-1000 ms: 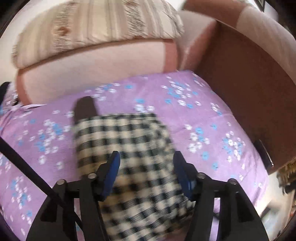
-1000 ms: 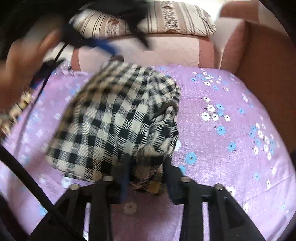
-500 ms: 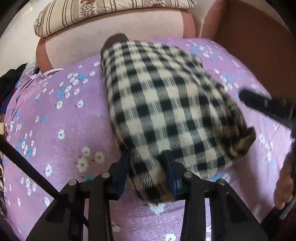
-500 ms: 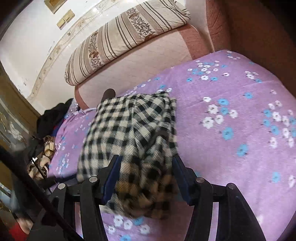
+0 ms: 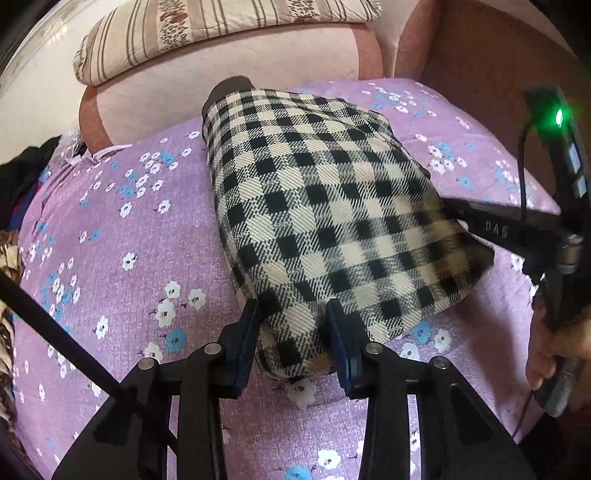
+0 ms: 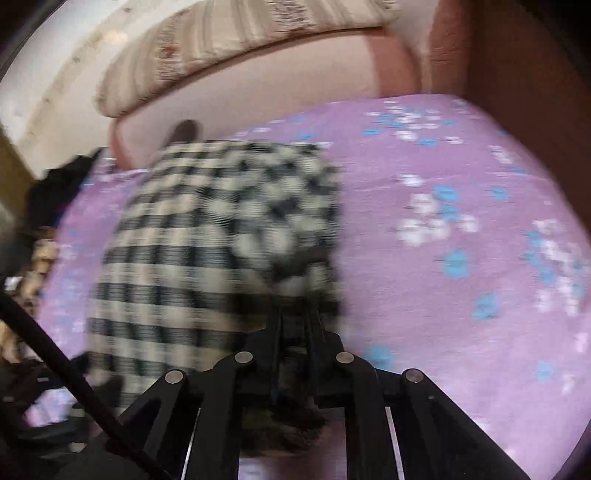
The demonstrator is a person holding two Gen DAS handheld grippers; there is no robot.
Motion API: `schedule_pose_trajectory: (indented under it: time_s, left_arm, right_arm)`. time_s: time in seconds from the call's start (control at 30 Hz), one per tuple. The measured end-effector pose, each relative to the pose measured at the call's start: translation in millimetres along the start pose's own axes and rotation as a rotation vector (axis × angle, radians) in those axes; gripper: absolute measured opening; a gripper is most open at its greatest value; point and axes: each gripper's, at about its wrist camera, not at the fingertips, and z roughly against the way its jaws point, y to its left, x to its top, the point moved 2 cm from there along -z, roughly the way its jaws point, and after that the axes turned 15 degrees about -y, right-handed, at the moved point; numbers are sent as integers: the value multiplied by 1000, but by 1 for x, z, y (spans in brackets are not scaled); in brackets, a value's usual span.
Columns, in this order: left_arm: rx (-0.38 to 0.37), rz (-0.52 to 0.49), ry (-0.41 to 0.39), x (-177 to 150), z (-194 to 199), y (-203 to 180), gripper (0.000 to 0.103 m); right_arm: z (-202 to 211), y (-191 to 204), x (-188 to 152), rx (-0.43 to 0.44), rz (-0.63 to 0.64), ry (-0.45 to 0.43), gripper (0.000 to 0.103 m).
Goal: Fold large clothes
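Checked garment [image 5: 325, 221] folded mid-bed [image 5: 129, 258]; left hand-held gripper [image 5: 293, 336] pinches its near-edge corner, right hand-held gripper [image 6: 293, 314] clenched on the other. Mid-fold; next, carry both corners across evenly.

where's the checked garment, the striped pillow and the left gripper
checked garment [image 5: 325, 206], left wrist view, middle of top face
striped pillow [image 5: 207, 33], left wrist view, its front side
left gripper [image 5: 293, 325], left wrist view, midway between fingertips
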Motion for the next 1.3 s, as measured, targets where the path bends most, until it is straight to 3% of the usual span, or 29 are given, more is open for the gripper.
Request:
schedule_pose_trajectory:
  time_s: [0.03,0.1,0.13,0.2,0.23,0.27,0.4,0.57,0.63,0.73,0.83,0.87,0.9,0.93,1.0,1.03,1.13,1.23,1.3]
  left_arm:
    - [-8,18,-8,1,3,3,36]
    - [-34,83,-26,4,7,17,40]
    - [-45,116,-31,6,8,24,49]
    - [-71,220,-50,13,7,45,61]
    - [-80,268,-51,15,5,54,66]
    - [-93,321,-49,18,2,64,68]
    - [-158,489,-42,22,-19,94,79]
    - [-231,504,-5,24,-54,98,79]
    - [-266,489,-4,27,-65,93,83]
    - [-366,466,22,32,-80,74,89]
    - [-326,381,31,32,-90,52,92]
    - [-299,335,37,32,-91,45,85]
    - [-261,304,37,32,-90,43,66]
    - [-248,296,37,34,-87,43,51]
    - [-241,293,30,43,-77,51,32]
    - [-236,293,20,48,-70,55,29]
    - [-214,292,-38,68,-44,70,28]
    - [-200,293,-80,79,-25,83,29]
    - [-198,309,-59,71,-26,84,36]
  right_arm:
    - [-1,-5,-3,-40,5,12,9]
    - [5,-21,-4,46,-96,15,10]
    - [9,-29,-2,81,-151,7,16]
    - [17,-40,4,100,-200,-25,47]
    - [21,-47,9,103,-225,-58,70]
    - [22,-51,11,106,-244,-73,79]
    - [2,-64,21,176,-334,-50,88]
    - [-49,-63,20,227,-331,51,90]
    - [-58,-58,23,237,-317,24,92]
    - [-69,-53,30,286,-336,11,92]
    - [-81,-49,30,360,-382,5,92]
    - [-84,-46,32,368,-388,4,89]
    - [-86,-43,33,385,-394,7,82]
    - [-91,-38,33,432,-426,32,54]
    - [-97,-27,33,484,-484,66,49]
    - [-93,-18,37,483,-446,49,44]
    - [-76,8,52,549,-397,13,31]
    - [-57,27,67,621,-370,-33,29]
    - [-54,36,68,603,-330,-37,29]
